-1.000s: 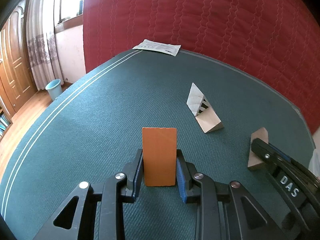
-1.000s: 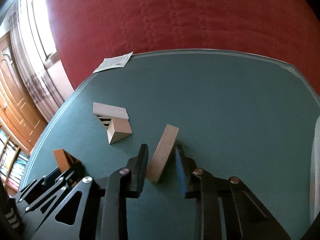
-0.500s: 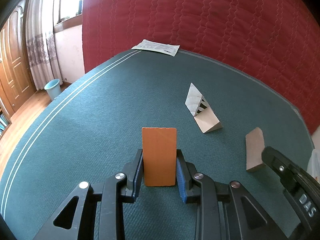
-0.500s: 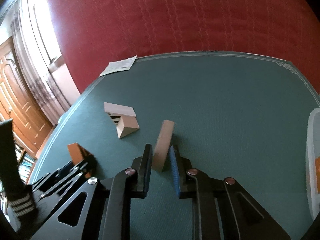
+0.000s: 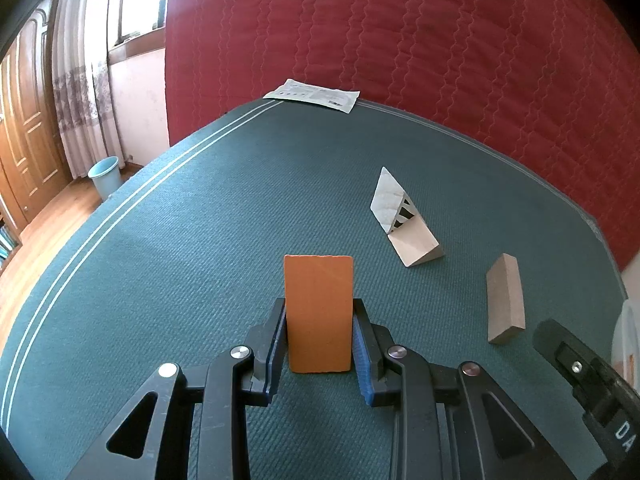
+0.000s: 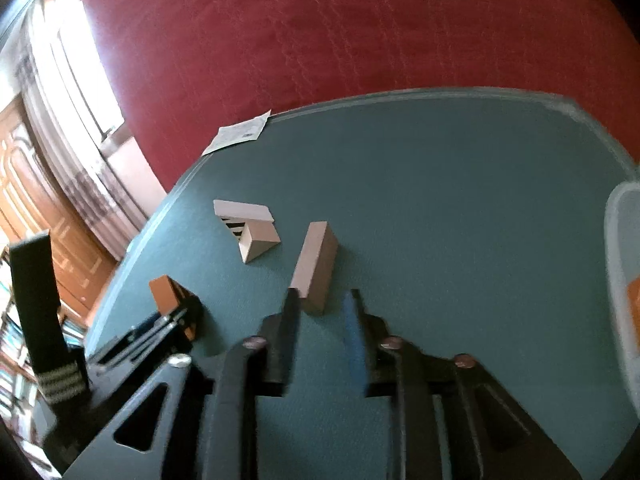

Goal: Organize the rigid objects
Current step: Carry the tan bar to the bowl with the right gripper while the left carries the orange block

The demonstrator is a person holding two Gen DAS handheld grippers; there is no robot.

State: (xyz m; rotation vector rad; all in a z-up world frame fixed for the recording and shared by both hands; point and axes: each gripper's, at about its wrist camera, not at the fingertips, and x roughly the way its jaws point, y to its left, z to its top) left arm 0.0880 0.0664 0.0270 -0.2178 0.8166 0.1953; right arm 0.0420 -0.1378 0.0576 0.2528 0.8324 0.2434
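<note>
My left gripper [image 5: 319, 320] is shut on an upright orange block [image 5: 318, 288] just above the green table [image 5: 200, 240]; the same block [image 6: 164, 292] shows in the right wrist view. A tan rectangular block [image 6: 314, 268] stands on its long edge on the table. Its near end lies at the tips of my right gripper [image 6: 322, 300], whose jaws are opening, and the pads do not press on it. In the left wrist view this tan block [image 5: 505, 300] stands free. Two pale wooden wedges [image 5: 400, 216] rest together farther back.
A printed paper sheet [image 5: 316, 94] lies at the table's far edge against a red quilted cover [image 5: 440, 40]. A translucent container [image 6: 624, 280] with something orange in it stands at the right edge. A blue bin [image 5: 105, 170] stands on the wooden floor at the left.
My right gripper's jaws have spread off the tan block and drawn back a little; the block now stands alone on the table. The left gripper and orange block have not moved.
</note>
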